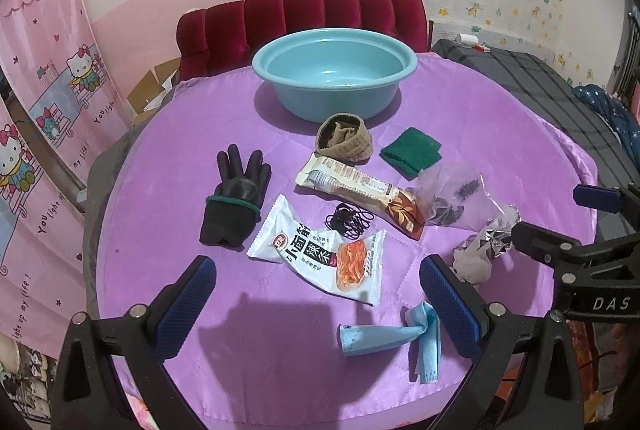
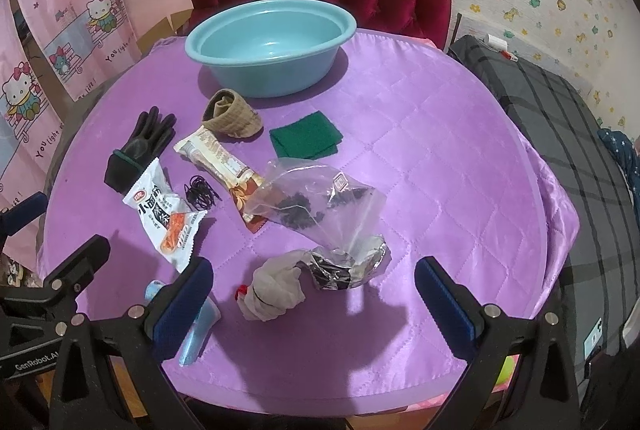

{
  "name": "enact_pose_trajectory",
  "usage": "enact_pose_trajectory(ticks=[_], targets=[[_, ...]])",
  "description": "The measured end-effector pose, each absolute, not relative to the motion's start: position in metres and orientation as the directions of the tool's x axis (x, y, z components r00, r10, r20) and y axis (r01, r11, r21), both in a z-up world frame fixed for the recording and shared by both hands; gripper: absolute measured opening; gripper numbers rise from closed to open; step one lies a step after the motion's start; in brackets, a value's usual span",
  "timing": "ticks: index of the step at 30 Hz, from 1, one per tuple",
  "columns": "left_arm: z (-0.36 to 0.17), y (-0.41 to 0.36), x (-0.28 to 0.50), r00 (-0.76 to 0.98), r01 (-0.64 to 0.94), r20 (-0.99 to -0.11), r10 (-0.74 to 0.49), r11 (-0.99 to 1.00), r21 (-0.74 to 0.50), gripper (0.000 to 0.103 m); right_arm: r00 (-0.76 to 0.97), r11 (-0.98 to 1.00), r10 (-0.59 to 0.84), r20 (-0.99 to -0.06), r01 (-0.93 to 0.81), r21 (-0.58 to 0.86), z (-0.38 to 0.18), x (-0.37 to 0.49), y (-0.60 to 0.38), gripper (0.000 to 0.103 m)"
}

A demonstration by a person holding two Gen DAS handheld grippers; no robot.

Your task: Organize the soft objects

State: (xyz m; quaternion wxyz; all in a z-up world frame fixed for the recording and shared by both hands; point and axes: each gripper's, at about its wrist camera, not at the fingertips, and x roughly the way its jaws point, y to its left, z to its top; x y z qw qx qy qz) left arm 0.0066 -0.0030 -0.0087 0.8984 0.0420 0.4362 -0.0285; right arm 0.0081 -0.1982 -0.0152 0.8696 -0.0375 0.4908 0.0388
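Observation:
A round table with a purple quilted cloth (image 1: 500, 134) holds a light blue basin (image 1: 334, 70) at the back. In front lie a black glove (image 1: 236, 196), a rolled tan sock (image 1: 344, 138), a folded green cloth (image 1: 412, 150), a blue face mask (image 1: 396, 338) and a grey-white sock (image 2: 274, 290). My left gripper (image 1: 318, 290) is open and empty above the near edge, over a white snack bag (image 1: 324, 250). My right gripper (image 2: 314, 290) is open and empty, with the grey-white sock between its fingers' lines.
A long snack wrapper (image 1: 360, 190), black hair ties (image 1: 350, 220), a clear plastic bag with dark bits (image 2: 316, 198) and crumpled foil (image 2: 348, 266) lie mid-table. A red padded chair (image 1: 304, 14) stands behind the basin. A grey checked bed (image 2: 580, 134) is to the right.

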Motion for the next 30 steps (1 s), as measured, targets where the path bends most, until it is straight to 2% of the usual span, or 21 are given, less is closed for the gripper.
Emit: enact_pose_trajectory(ticks=[18,30], targets=[[-0.014,0.001,0.004,0.595,0.109,-0.800,-0.068,0.994,-0.004,0.103,0.482,0.994,0.044,-0.875,-0.111,-0.012,-0.024,0.012,-0.205,0.103],[-0.028,0.000,-0.007,0.556,0.135,-0.826,-0.089,0.991,-0.016,0.103,0.390,0.991,0.065,-0.918,-0.137,0.012,-0.056,0.013,-0.200,0.103]])
